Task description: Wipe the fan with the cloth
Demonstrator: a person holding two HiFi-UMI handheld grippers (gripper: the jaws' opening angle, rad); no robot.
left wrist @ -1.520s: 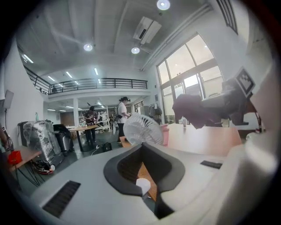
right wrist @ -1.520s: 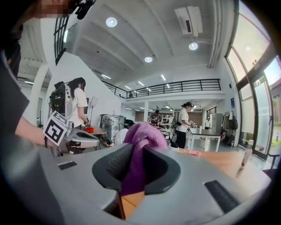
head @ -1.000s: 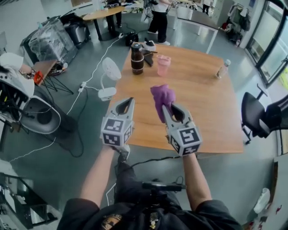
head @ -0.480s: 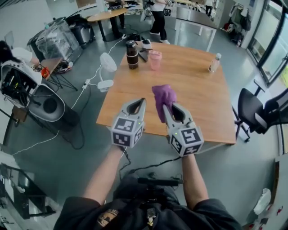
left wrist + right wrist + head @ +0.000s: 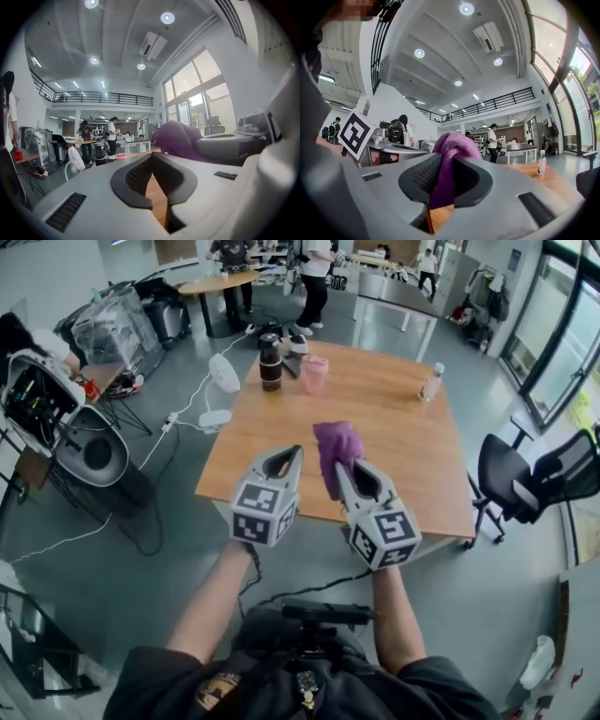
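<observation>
At the far left a white machine point(image 5: 58, 423) sits on the grey floor point(image 5: 159, 559) with a cable point(image 5: 56, 542) trailing from it. To its right the white fan point(image 5: 223, 376) stands upright on the floor, just off the table's point(image 5: 417, 456) far left corner, untouched and well apart from both grippers. The left gripper point(image 5: 293, 454) is held above the table's near edge and points away from the person. Its fingers point(image 5: 136, 176) are pressed together at the tips with nothing between them, and only the wooden top shows through the gap lower down. From that gripper's view the fan appears off to the left, beyond the fingers. On the far part of the table a dark flask point(image 5: 270, 362) stands upright with a pink cup point(image 5: 314, 374) just beside it on the right. The right gripper point(image 5: 341, 467) is level with the left one and near it. Its fingers point(image 5: 473, 180) are clamped on the purple cloth point(image 5: 336, 444), which bunches up above the tips and hangs down between the pads. Further right a clear bottle point(image 5: 430, 382) stands near the table's far right edge. A black chair point(image 5: 525, 488) is on the floor past the table's right side. People point(image 5: 314, 277) stand at other tables in the background.
</observation>
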